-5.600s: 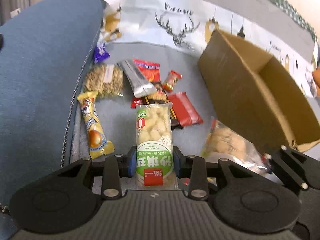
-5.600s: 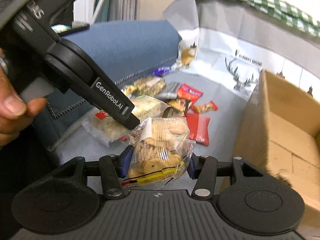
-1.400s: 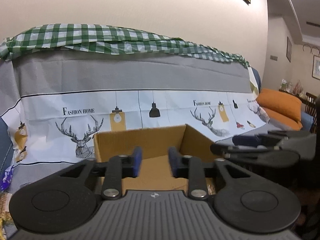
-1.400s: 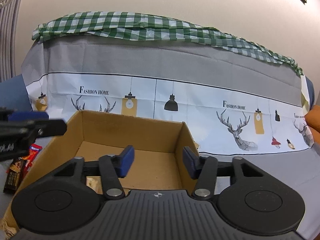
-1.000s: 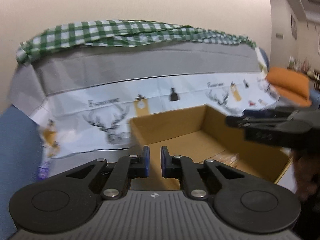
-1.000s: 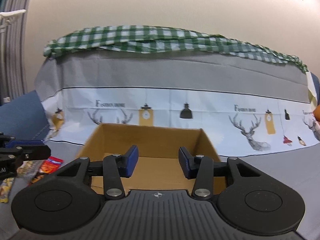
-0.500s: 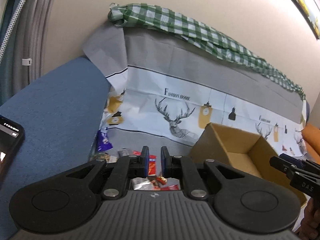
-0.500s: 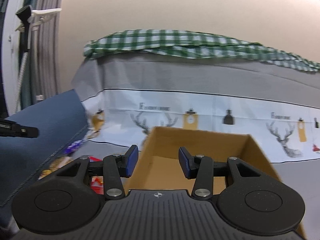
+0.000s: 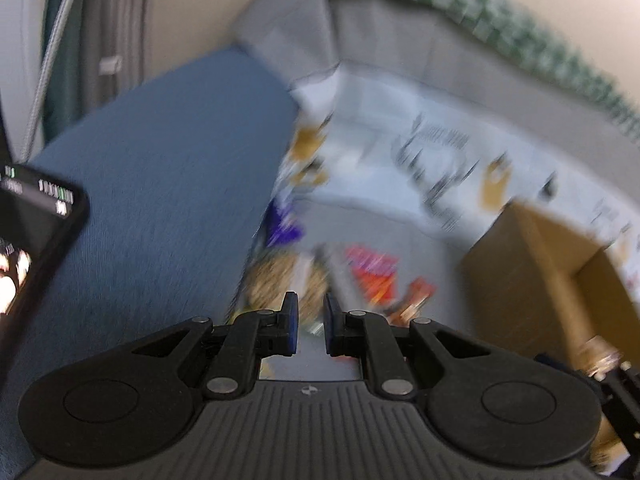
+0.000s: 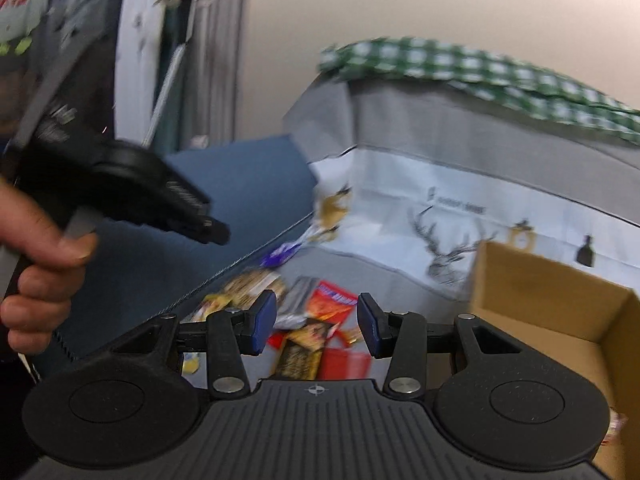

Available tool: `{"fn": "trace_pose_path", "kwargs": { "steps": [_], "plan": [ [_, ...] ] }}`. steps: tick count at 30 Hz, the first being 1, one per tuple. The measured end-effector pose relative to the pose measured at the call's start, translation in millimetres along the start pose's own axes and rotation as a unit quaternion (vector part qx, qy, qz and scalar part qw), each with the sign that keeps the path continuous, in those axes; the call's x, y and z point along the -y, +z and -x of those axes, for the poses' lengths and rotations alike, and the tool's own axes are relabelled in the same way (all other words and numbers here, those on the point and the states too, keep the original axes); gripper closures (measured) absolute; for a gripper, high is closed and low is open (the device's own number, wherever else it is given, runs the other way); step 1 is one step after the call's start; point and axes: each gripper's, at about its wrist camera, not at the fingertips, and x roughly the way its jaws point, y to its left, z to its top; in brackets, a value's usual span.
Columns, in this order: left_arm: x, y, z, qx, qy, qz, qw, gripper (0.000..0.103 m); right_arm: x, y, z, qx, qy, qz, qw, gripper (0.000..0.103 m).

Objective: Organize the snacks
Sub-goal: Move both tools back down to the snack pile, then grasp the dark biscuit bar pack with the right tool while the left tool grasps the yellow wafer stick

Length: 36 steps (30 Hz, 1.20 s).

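Note:
Several snack packets lie in a pile on the grey sofa seat, blurred in both views: a purple packet (image 9: 284, 228) (image 10: 282, 254), a bag of seeds (image 9: 276, 280) (image 10: 248, 284), a red-orange packet (image 9: 374, 272) (image 10: 332, 300) and a red bar (image 10: 344, 360). The open cardboard box (image 9: 560, 280) (image 10: 560, 292) stands to their right. My left gripper (image 9: 310, 316) points down at the pile, its jaws opening from a narrow gap with nothing between them. My right gripper (image 10: 316, 320) is open and empty, above the pile's near side. The left gripper (image 10: 214, 232) also shows at the left of the right wrist view.
A blue cushion (image 9: 160, 200) borders the pile on the left, with a lit phone (image 9: 32, 240) lying on it. A person's hand (image 10: 36, 272) holds the left gripper's handle. The sofa back carries a deer-print cloth (image 10: 448, 240) and a green checked cloth (image 10: 460, 64).
Both views have swung left and downward, away from the box's inside and onto the snack pile. The left jaws stand slightly wider than before. Both grippers stay empty.

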Motion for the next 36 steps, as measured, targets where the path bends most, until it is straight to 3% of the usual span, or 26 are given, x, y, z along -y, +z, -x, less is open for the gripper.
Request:
{"fn": "trace_pose_path", "kwargs": {
  "steps": [4, 11, 15, 19, 22, 23, 25, 27, 31, 36],
  "plan": [
    [3, -5, -27, -0.064, 0.045, -0.008, 0.9969, 0.075, -14, -5, -31, -0.041, 0.011, -0.001, 0.999, 0.056],
    [11, -15, -59, -0.126, 0.101, -0.029, 0.9864, 0.072, -24, -16, -88, -0.108, -0.001, -0.013, 0.994, 0.047],
    [7, -20, -74, -0.157, 0.109, -0.008, 0.9816, 0.070, -21, -25, -119, -0.146, -0.002, -0.031, 0.989, 0.043],
    [6, -24, -79, -0.168, 0.101, -0.003, 0.9806, 0.058, -22, -36, -148, -0.185, -0.006, -0.032, 0.982, 0.040],
    [4, -24, -82, -0.174, 0.093, 0.002, 0.9804, 0.058, -24, -41, -157, -0.191, -0.011, -0.021, 0.981, 0.041],
    [4, -24, -83, -0.175, 0.091, -0.001, 0.9804, 0.058, -24, -41, -158, -0.190, -0.011, -0.020, 0.981, 0.051],
    [4, -25, -83, -0.174, 0.090, -0.003, 0.9806, 0.060, -24, -40, -156, -0.189, -0.007, -0.021, 0.982, 0.060],
    [3, -24, -83, -0.172, 0.086, -0.004, 0.9812, 0.062, -22, -40, -154, -0.189, -0.003, -0.025, 0.982, 0.061],
    [2, -25, -78, -0.167, 0.083, -0.011, 0.9824, 0.079, -19, -37, -138, -0.179, 0.004, -0.031, 0.983, 0.062],
    [3, -26, -75, -0.160, 0.068, -0.022, 0.9846, 0.081, -23, -34, -110, -0.175, 0.020, -0.026, 0.984, 0.062]
  ]
}}
